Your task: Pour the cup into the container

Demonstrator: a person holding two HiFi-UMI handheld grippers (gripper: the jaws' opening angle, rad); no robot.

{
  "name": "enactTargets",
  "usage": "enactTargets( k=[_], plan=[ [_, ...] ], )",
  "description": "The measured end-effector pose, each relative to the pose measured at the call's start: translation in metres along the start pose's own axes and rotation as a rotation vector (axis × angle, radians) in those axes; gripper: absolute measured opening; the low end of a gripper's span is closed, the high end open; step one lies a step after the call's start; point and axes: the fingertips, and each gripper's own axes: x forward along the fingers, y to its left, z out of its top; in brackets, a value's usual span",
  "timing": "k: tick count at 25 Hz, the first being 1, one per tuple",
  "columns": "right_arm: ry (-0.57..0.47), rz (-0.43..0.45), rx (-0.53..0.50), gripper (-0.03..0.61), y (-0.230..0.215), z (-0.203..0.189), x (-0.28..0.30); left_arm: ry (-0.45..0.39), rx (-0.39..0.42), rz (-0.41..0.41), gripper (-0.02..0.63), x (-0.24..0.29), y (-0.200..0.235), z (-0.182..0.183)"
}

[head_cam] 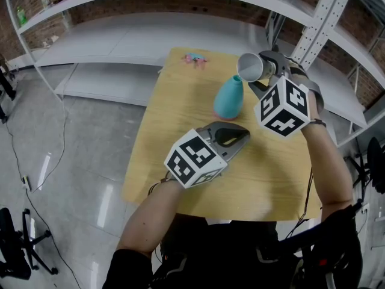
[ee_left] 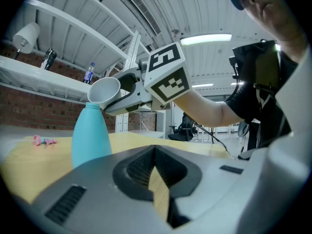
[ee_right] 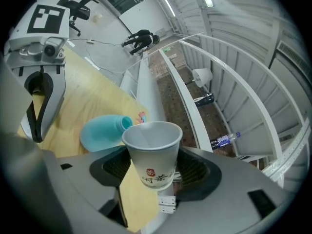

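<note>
One paper cup (head_cam: pixel 249 67), grasped by the right claw (head_cam: pixel 257 74) and tipped mouth-left, hovers just above the neck of the upright teal container (head_cam: pixel 230 97) on the bench (head_cam: pixel 180 101), while the nearer left claw (head_cam: pixel 240 135) stays out, closed and empty.

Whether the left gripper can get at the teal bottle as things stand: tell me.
Probably yes: only bare table lies between the left gripper and the teal bottle. The right gripper holds the cup by the bottle's mouth, clear of its body. The left jaws would need opening.
</note>
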Motion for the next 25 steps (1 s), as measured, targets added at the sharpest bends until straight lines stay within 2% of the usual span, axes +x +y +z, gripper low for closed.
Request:
enactTargets(
  k=[25],
  plan=[
    [-0.002, -0.024, -0.053, 0.302, -0.0011, 0.0037, 0.0016, 0.000, 0.000, 0.000, 0.002, -0.0005, 0.0003, 0.0002]
  ],
)
